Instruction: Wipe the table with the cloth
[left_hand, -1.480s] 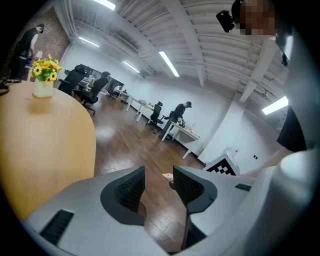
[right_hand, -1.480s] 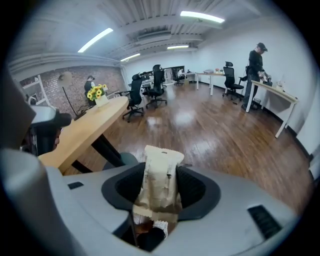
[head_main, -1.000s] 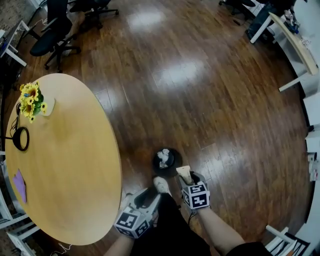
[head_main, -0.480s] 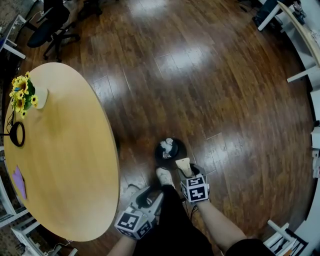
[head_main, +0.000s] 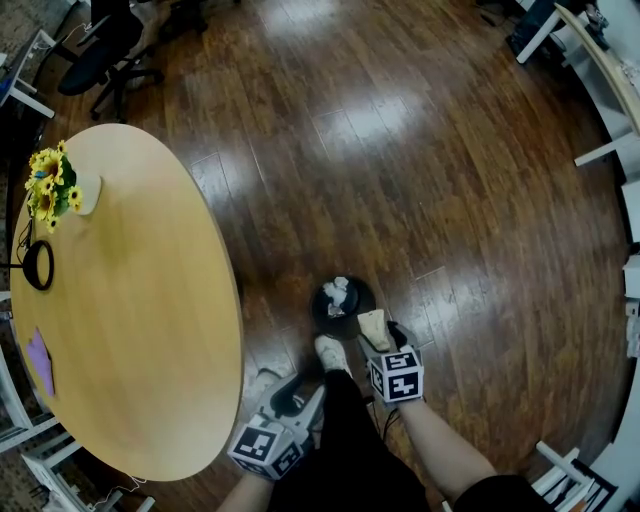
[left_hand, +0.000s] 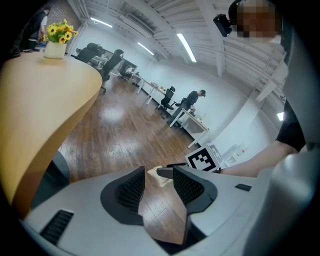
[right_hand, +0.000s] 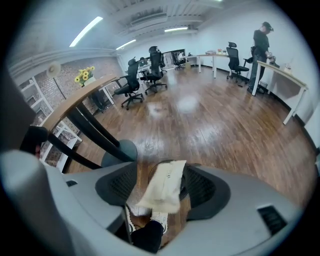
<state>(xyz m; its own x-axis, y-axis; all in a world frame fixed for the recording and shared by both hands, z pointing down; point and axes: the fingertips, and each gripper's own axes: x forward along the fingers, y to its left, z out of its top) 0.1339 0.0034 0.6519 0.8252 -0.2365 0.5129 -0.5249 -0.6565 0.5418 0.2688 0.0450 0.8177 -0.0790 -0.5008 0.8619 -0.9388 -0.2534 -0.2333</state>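
The right gripper (right_hand: 160, 170) points steeply down at a dark wooden floor (right_hand: 210, 120). Its jaws have just been opening and stand wide, with the beige cloth (right_hand: 162, 187) hanging between them. The cloth lies against the right-hand pad, and a strip of floor shows between it and the other pad, so neither side squeezes it. A white shoe (right_hand: 156, 219) sits below the cloth. Further off, the oval table (right_hand: 75, 102) stands on dark legs with sunflowers (right_hand: 84, 75) on top, and black office chairs (right_hand: 131, 82) stand behind it.

From the head view, the right gripper holds just over a round black bin (head_main: 318, 305) on the floor, and the cloth (head_main: 372, 324) overlaps the bin's near rim. Crumpled paper (head_main: 338, 290) lies inside. The table (head_main: 150, 330) fills the left of the picture, well apart from the cloth. It carries the sunflowers (head_main: 50, 190) in a white vase (head_main: 88, 195) and a purple scrap (head_main: 40, 362) near its far edge. The left gripper (head_main: 290, 395) is held low beside the person's leg, between table and bin.

In the left gripper view, that gripper's jaws stand apart with only floor between them. Beyond them, the right gripper's marker cube (left_hand: 204, 159) and a corner of the cloth (left_hand: 156, 176) are visible. The table edge (left_hand: 45, 100) curves past on the left.
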